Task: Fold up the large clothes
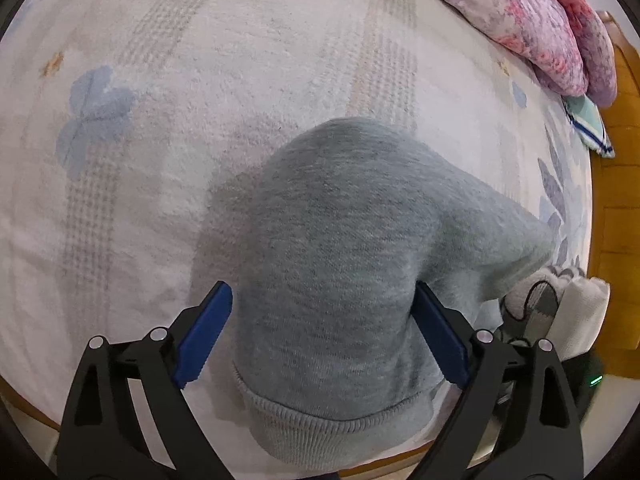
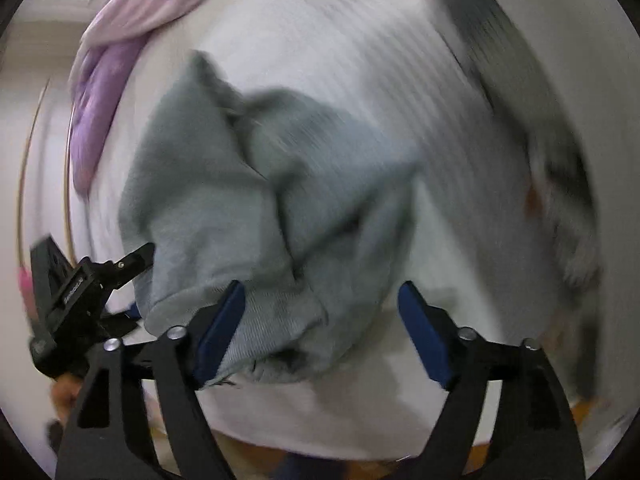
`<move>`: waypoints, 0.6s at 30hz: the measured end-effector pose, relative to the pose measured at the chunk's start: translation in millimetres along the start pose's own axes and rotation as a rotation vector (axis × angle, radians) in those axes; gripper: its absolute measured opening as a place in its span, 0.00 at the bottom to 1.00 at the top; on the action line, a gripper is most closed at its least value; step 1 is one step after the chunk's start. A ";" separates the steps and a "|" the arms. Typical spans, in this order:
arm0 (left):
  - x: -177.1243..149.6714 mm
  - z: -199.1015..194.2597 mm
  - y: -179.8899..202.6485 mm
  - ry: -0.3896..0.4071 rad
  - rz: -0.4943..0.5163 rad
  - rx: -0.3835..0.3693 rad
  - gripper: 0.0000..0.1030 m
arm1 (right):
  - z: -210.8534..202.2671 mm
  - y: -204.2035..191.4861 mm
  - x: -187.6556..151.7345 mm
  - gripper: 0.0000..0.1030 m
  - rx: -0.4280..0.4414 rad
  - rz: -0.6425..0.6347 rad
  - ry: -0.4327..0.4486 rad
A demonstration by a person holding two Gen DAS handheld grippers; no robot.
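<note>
We count one grey sweatshirt [image 1: 340, 248] on one pale patterned blanket [image 1: 240, 60], two pink floral quilts [image 1: 532, 20] heaped at its far edge, and two grippers — the left gripper [image 1: 324, 336] and the right gripper [image 2: 320, 328] — each with two blue pads.

The grey-green fleecy knit sweatshirt [image 1: 352, 248] lies bunched and creased on the pale bed cover, its ribbed hem at 6 o'clock near the bed's edge and a sleeve trailing toward 3 o'clock. In the blurred right wrist view it [image 2: 256, 208] shows deep folds.
</note>
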State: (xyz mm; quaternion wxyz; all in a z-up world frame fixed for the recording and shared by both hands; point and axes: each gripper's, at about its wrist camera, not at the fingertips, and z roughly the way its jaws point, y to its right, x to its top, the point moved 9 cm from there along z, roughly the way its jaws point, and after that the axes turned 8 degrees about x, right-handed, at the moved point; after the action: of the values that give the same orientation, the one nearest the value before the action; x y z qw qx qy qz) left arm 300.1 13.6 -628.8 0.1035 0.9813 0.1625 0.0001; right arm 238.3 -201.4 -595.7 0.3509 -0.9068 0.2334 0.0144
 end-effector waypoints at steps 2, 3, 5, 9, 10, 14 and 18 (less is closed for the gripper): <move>0.5 -0.2 0.1 0.004 0.011 0.011 0.89 | 7.7 5.6 -8.6 0.74 0.038 0.064 0.015; 1.0 -0.5 1.6 0.011 0.028 0.020 0.89 | 15.1 5.6 -12.3 0.74 0.070 0.087 0.009; 1.4 -0.6 2.7 0.008 0.034 0.019 0.89 | 28.5 12.5 -16.4 0.74 0.078 0.133 0.001; 1.6 -0.1 1.5 -0.015 0.017 -0.021 0.88 | 45.0 17.7 -9.7 0.81 0.210 0.236 0.031; 2.0 -2.9 3.5 -0.011 0.021 -0.047 0.88 | 48.7 18.5 -7.1 0.86 0.240 0.245 0.034; 0.3 -7.2 5.7 -0.016 0.003 -0.118 0.88 | 50.4 2.8 -6.1 0.86 0.334 0.221 0.003; 2.3 0.0 4.0 -0.009 0.006 -0.097 0.89 | 65.0 -0.2 0.7 0.85 0.366 0.253 0.013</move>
State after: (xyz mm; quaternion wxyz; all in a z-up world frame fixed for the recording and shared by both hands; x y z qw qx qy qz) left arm 303.5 10.6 -628.0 0.1514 0.9756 0.1592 0.0039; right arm 248.0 -159.8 -644.7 0.5036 -0.7914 0.3463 0.0097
